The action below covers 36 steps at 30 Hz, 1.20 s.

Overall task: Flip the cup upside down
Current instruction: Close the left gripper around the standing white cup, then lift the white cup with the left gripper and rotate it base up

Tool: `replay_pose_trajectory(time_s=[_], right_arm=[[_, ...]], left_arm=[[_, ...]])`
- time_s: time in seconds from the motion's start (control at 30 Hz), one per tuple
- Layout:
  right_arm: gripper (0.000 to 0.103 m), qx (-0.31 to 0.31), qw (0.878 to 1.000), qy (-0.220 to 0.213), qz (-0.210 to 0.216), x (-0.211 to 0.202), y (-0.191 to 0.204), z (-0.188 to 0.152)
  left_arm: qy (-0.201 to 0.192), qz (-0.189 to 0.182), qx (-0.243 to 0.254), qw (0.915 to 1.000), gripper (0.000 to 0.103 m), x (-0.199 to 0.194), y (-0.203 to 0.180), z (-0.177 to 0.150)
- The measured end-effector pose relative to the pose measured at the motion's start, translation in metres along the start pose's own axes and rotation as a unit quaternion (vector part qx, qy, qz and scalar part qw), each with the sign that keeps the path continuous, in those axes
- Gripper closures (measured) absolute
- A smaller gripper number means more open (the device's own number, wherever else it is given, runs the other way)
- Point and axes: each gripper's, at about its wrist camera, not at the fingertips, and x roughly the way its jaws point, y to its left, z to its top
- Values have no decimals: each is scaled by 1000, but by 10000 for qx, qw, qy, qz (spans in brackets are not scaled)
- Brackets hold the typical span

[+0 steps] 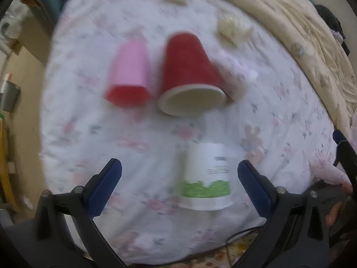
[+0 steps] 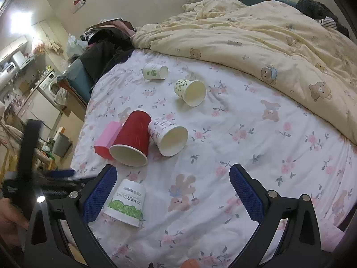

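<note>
Clearly printed "PAPER CUPS" above a green grass band on the white cup (image 2: pixel 125 203), standing upside down on the floral bedsheet (image 2: pixel 256 138), near the bed's front edge. Behind it, on their sides, a red cup (image 2: pixel 131 137), a pink cup (image 2: pixel 107 139) and a patterned white cup (image 2: pixel 168 136); two more farther back. Left gripper (image 1: pixel 179 185) spread wide around the white cup, touching nothing. Right gripper (image 2: pixel 173 193) spread wide too, empty. Cream bear-print duvet (image 2: pixel 267 40) bunched behind; cluttered room, washing machine (image 2: pixel 52 87) at left.
</note>
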Motion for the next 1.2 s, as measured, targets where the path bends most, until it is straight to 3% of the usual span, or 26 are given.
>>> replay_pose_trajectory(time_s=[0.07,0.3,0.53,0.8,1.2], right_arm=[[0,124,9999,36,66,0,-4,1],[0,408,9990,144,76,1,-19,1],[0,420,9990,164,19,1,-23,3],[0,281,9994,186,-4,4,-17,2],[0,56,9996,272,7,13,2,-1]], left_arm=[[213,24,129,9997,12,15,-15,2],[660,210,431,9967,17,56,-41,10],[915,160,306,9952,50,76,-41,10],[581,100,236,9980,52,49,-31,8],[-313,-96,-29,9995,52,-33,22,-4]])
